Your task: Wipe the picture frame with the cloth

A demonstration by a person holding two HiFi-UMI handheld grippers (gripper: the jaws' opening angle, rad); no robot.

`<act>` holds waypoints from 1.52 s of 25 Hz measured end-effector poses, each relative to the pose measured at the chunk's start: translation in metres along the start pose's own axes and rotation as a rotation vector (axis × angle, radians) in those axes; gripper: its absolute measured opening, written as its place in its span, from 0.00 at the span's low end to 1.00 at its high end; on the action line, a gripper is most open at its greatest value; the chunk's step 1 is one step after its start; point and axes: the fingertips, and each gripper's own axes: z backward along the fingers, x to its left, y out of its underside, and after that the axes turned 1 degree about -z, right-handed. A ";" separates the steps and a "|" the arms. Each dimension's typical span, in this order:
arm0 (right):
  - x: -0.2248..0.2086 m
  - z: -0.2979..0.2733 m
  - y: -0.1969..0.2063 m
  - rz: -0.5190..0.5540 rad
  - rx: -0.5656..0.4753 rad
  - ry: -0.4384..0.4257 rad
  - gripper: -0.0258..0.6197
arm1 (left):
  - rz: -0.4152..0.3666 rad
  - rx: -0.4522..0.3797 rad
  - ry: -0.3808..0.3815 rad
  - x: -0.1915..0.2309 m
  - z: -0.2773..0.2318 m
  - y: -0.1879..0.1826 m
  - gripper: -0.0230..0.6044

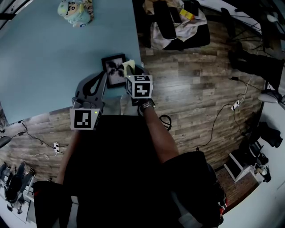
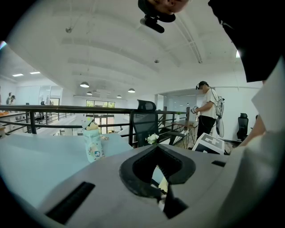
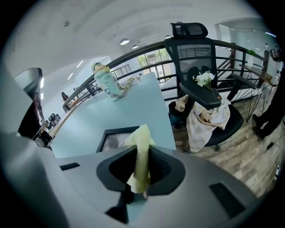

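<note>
Limp yellow cloth (image 3: 142, 142) in right tool (image 3: 140, 168), near black-rimmed rectangular frame (image 1: 113, 71).

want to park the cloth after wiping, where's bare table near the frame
The table is bare across a wide patch left of the picture frame and beyond it, up to the toy bottle at the far edge. Crowded: the near right corner, where the frame, left gripper, right gripper and cloth bunch together.
</note>
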 end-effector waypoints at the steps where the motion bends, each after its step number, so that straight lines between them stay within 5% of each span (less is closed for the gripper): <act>1: -0.001 0.001 0.000 0.000 -0.001 0.003 0.13 | 0.001 -0.001 -0.001 0.000 0.000 0.000 0.03; 20: -0.017 0.013 0.000 -0.066 -0.051 0.078 0.13 | -0.001 -0.018 -0.008 0.012 0.018 0.007 0.03; 38: 0.057 0.005 0.010 0.040 -0.043 -0.017 0.13 | 0.008 -0.038 -0.042 0.032 0.050 0.017 0.03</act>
